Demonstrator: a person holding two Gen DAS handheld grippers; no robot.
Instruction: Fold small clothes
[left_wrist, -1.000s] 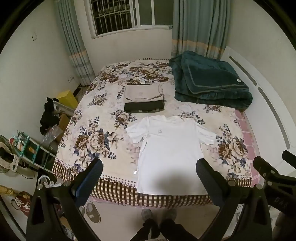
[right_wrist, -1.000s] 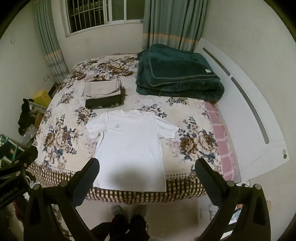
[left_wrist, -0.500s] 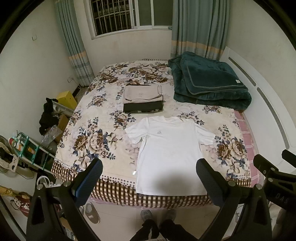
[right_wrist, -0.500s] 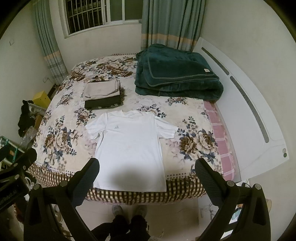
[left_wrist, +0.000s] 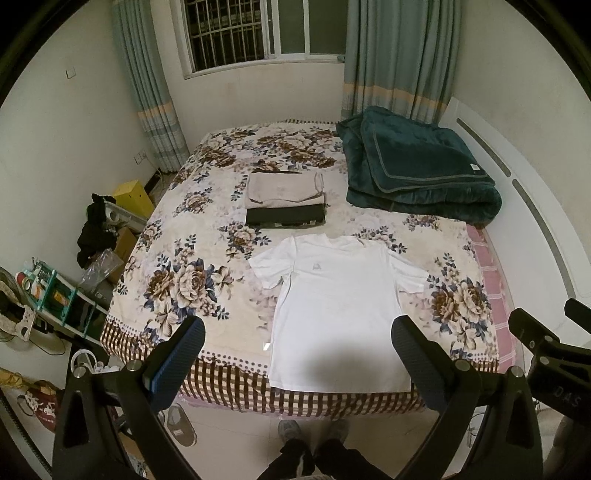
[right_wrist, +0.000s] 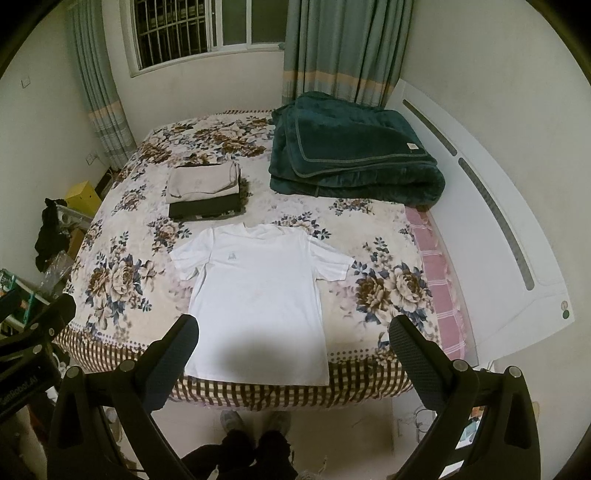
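Note:
A white T-shirt (left_wrist: 340, 295) lies flat and spread out on the floral bed (left_wrist: 177, 280), neck away from me, hem at the near edge; it also shows in the right wrist view (right_wrist: 258, 295). A stack of folded clothes (left_wrist: 284, 203), beige on dark, sits behind it, also seen in the right wrist view (right_wrist: 205, 194). My left gripper (left_wrist: 299, 339) is open and empty, held high in front of the bed's near edge. My right gripper (right_wrist: 293, 338) is open and empty at the same height, beside the left one.
A folded dark green blanket (left_wrist: 417, 170) lies at the back right of the bed. A white headboard (right_wrist: 491, 229) runs along the right side. Cluttered shelves and a yellow box (left_wrist: 133, 195) stand on the floor at the left. My feet (left_wrist: 314, 439) are on the tiled floor.
Both views have drifted slightly; the bed and shirt sit a touch lower and farther in frame. Both grippers stay open and nothing on the bed has moved.

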